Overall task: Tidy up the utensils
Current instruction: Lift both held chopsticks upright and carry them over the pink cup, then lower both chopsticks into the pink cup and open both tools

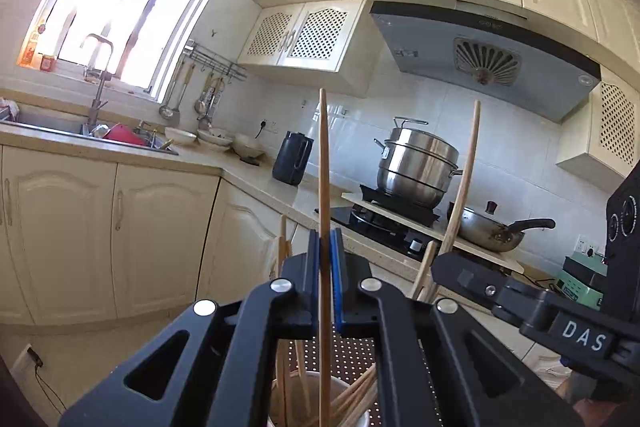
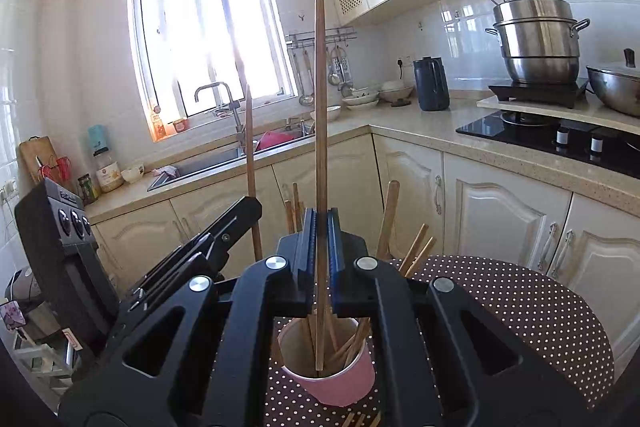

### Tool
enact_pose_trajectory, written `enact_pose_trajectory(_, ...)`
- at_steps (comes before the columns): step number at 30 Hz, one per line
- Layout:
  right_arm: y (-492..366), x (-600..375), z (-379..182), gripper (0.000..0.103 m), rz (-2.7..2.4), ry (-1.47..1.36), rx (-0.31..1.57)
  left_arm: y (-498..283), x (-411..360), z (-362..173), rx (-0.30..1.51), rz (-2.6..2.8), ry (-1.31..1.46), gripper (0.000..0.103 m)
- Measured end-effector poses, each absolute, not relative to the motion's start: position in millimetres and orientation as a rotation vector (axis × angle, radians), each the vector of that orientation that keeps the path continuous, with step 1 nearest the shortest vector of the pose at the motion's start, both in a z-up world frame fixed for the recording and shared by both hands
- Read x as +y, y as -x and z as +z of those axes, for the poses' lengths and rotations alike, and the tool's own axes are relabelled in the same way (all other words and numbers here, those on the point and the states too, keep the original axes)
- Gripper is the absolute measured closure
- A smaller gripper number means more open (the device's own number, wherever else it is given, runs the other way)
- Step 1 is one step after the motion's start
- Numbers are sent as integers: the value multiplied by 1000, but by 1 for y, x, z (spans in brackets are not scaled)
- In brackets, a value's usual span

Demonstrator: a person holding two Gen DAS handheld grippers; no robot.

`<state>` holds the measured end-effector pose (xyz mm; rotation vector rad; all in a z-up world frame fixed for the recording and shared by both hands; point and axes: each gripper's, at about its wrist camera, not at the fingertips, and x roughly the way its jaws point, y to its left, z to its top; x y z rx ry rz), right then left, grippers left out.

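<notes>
Left gripper (image 1: 325, 279): its fingers (image 1: 314, 267) are clamped on a chopstick (image 1: 324, 187) that stands upright between them, tip up, its lower end over the cup (image 1: 304, 399). Right gripper (image 2: 322, 247): fingers (image 2: 308, 243) pinch another chopstick (image 2: 320, 107), also vertical, its lower end inside the pink cup (image 2: 332, 383) on the dotted tabletop (image 2: 520, 307).

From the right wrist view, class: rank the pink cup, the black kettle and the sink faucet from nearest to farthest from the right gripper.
1. pink cup: directly below the right gripper, on the dotted cloth.
2. sink faucet: left, at the window counter.
3. black kettle: right, in the far corner. Faucet and kettle are close to call.
</notes>
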<state>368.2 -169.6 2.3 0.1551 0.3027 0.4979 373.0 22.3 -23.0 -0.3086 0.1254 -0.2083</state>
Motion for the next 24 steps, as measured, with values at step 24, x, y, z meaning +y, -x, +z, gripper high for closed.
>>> enact_pose_trajectory(24, -356, -163, -38, 97, 524, -130, 394, -346, 13, -54, 179, -232, 222, 97)
